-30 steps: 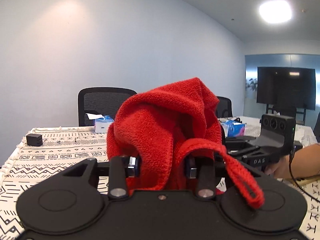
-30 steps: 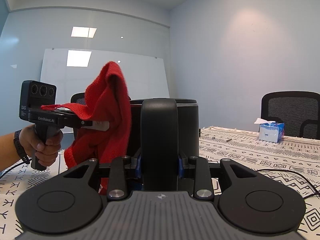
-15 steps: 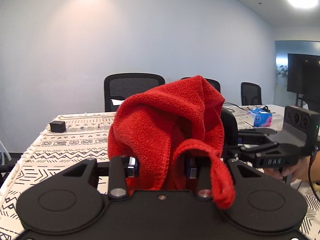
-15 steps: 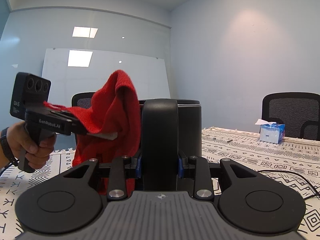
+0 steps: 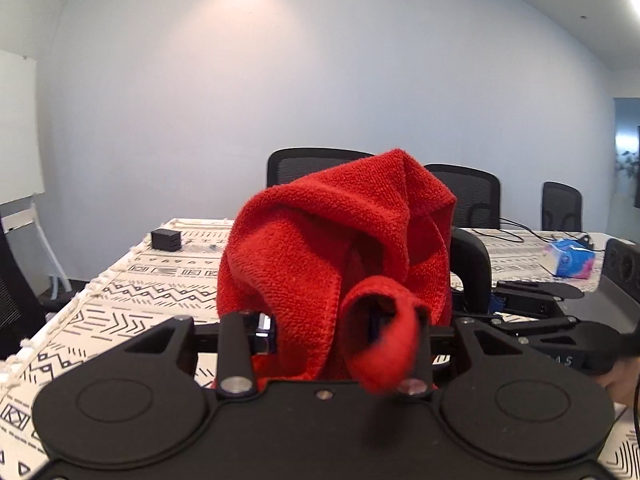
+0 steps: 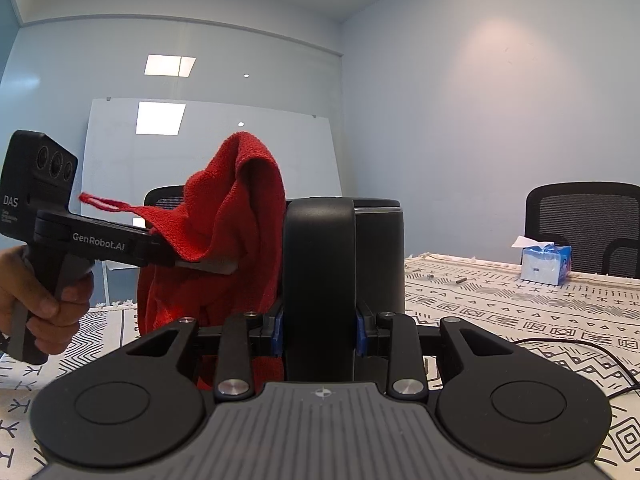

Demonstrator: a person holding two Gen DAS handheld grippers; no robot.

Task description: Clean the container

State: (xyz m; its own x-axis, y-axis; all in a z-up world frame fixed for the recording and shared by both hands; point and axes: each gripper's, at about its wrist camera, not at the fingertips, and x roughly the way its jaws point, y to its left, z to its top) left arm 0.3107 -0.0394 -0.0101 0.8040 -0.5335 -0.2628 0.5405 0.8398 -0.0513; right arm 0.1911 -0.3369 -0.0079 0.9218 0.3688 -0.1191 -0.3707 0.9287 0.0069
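Right gripper [image 6: 319, 338] is clamped on the container's handle [image 6: 319, 280], blue pads tight on both sides. The container [image 6: 378, 252] is a dark cylinder, upright, directly ahead of the right gripper over the table's [image 6: 520, 312] near-left part. Can't tell whether its base rests on the table or is lifted; the base is hidden.

Left gripper [image 5: 320, 336] is closed on the cloth [image 5: 336, 264]: red microfibre bunched between the fingers, spilling up and forward, hanging loop flopped over the right finger. From the right wrist view the cloth [image 6: 224, 240] hangs just left of the container, touching or nearly touching the wall by the handle. Can't confirm contact. The rim looks uncovered and no cloth is inside.

Step, as I read it: bringing cloth to container, wipe not clearly started. Right hand is only the anchor.

Next move needs:
- right keeps the handle grip firm so the container doesn't twist under wipe load
- left pushes the wad onto the wall or over the rim and strokes round it
- watch the loop, it could snag on the handle or on the right fingers

Risk: the grippers sit close, so they could collide at the handle.

Elsewhere: tissue box [image 6: 546, 262] toward the far right edge, small black box [image 5: 166, 239] at a far corner, cable [image 6: 580, 354] on the right side, chairs [image 6: 588, 228] beyond the far edge.
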